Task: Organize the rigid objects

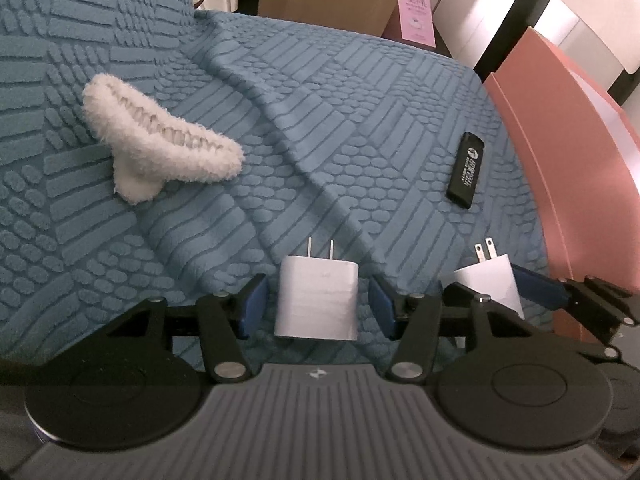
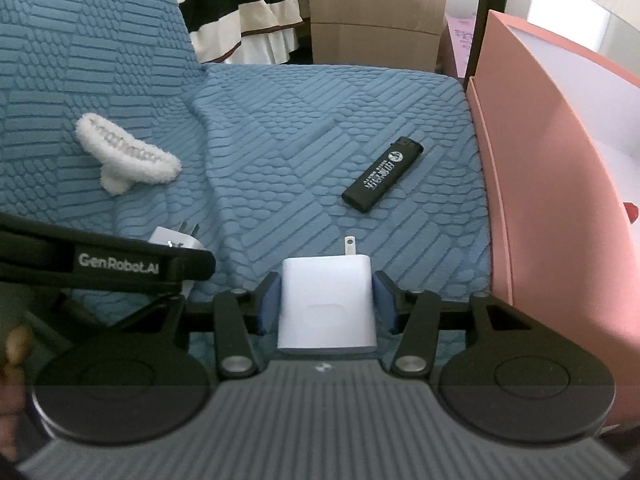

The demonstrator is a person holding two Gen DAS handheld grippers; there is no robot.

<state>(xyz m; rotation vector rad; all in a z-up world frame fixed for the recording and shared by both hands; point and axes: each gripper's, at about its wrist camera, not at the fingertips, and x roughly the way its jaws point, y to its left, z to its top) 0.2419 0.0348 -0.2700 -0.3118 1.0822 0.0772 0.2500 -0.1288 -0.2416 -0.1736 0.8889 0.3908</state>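
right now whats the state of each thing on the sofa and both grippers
left gripper: open, pads clear of the charger between them
rounded white charger: lying flat, prongs pointing away
right gripper: shut on the square white charger
square white charger: gripped at both sides, prongs forward
black lighter: lying flat, untouched
fluffy white hair claw: lying closed, untouched
pink box: open

Light: soft daylight, brightest at the upper right.
Glare: white panels (image 1: 580, 36) beyond the seat blown out.
Shadows: faint, short.
Distortion: fisheye bending toward edges.
Blur: corners soft; hand (image 2: 14, 354) smeared.
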